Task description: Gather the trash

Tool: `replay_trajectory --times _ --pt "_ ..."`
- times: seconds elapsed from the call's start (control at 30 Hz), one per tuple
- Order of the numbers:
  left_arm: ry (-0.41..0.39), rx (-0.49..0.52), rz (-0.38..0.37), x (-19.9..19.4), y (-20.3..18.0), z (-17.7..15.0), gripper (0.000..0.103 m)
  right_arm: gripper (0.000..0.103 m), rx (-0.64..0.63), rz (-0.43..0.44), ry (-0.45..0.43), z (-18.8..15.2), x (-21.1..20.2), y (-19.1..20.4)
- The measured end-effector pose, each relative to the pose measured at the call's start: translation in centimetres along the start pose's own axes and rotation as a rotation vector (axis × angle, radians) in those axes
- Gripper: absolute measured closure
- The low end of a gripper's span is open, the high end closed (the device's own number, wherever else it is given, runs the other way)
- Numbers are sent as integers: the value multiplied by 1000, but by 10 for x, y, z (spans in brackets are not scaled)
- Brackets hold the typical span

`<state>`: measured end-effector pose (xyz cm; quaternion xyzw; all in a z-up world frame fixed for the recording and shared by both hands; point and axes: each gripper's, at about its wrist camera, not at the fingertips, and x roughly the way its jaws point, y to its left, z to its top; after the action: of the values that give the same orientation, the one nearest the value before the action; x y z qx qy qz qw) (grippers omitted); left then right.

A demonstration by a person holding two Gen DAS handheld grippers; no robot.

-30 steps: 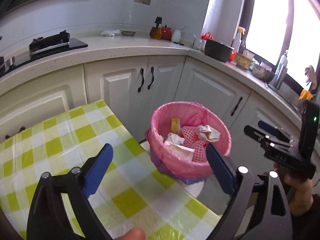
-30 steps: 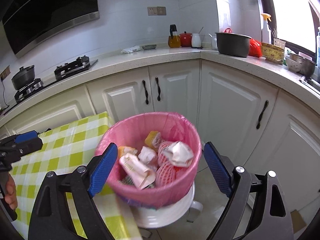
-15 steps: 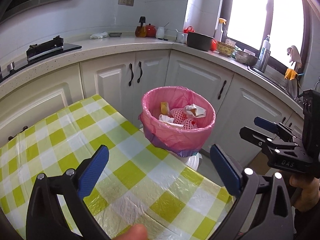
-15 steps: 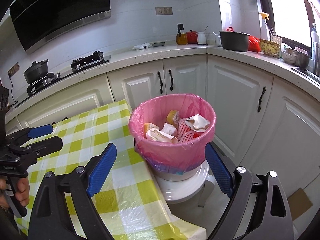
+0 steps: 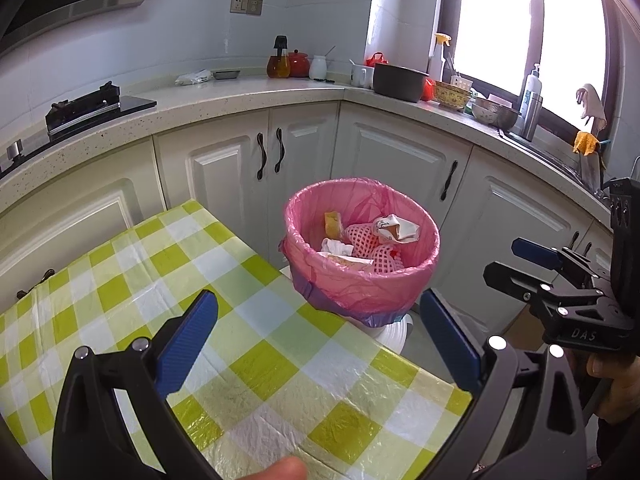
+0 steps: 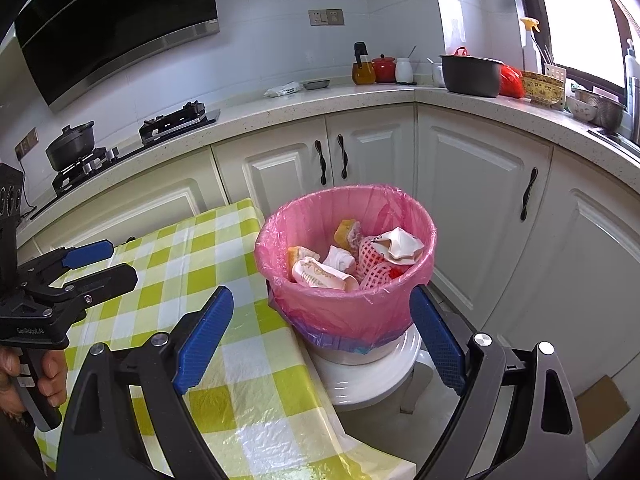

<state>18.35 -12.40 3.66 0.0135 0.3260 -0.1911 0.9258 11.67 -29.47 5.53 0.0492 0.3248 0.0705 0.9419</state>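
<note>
Crinkled pink liner rings round bin; wrappers inside

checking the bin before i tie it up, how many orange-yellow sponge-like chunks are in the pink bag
2 show: one chunk near the back of the trash bin, and another chunk by its left wall beside a crumpled wrapper. More may lie buried beneath.

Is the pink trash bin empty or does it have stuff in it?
It has stuff: the pink trash bin holds crumpled wrappers and red foam netting.
</note>
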Motion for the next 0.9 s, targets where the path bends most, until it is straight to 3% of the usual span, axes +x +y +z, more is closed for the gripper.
replay_trajectory --times 0.9 --pt "19 9 -19 13 -5 2 5 18 4 -3 2 1 4 -4"
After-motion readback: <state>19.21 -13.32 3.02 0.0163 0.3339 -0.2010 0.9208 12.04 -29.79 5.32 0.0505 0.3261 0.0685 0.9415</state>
